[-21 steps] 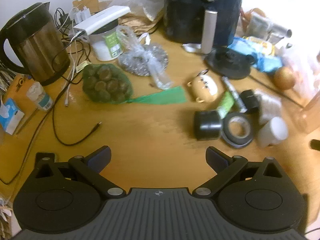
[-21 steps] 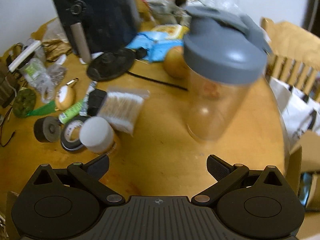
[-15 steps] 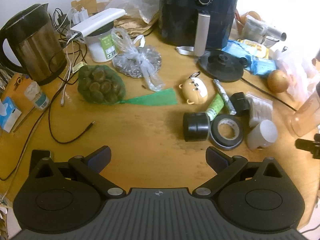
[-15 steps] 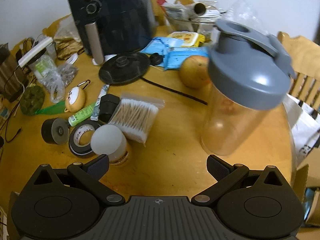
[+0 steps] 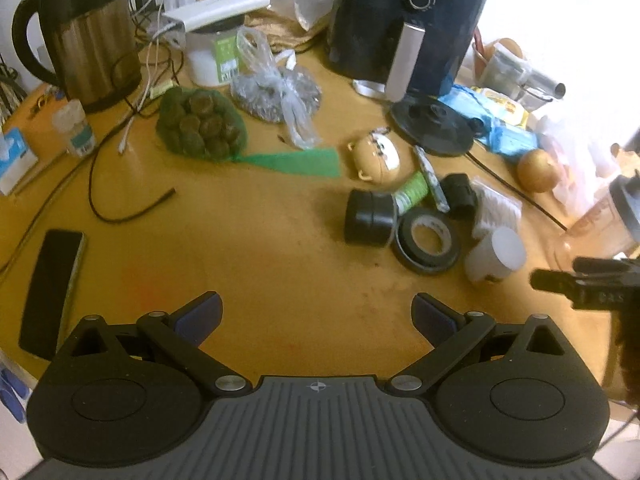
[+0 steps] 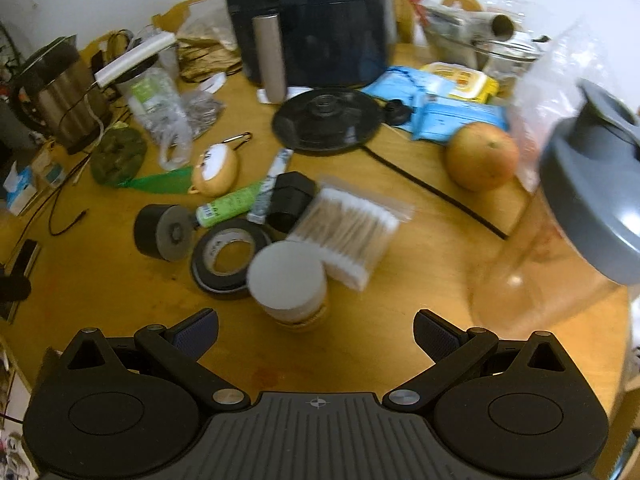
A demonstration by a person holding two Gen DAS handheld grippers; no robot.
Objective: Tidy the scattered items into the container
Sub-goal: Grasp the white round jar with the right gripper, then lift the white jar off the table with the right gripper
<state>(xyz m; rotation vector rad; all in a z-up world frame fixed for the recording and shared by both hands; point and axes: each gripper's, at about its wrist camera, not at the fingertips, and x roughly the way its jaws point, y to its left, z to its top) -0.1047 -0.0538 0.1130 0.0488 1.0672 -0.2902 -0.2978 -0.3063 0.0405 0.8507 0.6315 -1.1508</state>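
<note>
Left gripper (image 5: 316, 316) fingers wide, right gripper (image 6: 316, 330) likewise (both empty) — tape roll (image 6: 228, 254) ahead

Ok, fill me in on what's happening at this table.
A person holds two grippers above a cluttered wooden table, and nothing is picked up yet. The left gripper and the right gripper are both open and empty. A cluster of small items waits ahead: black tape roll, white-capped jar, cotton swab pack, green tube. A clear shaker bottle with a grey lid stands at right.
</note>
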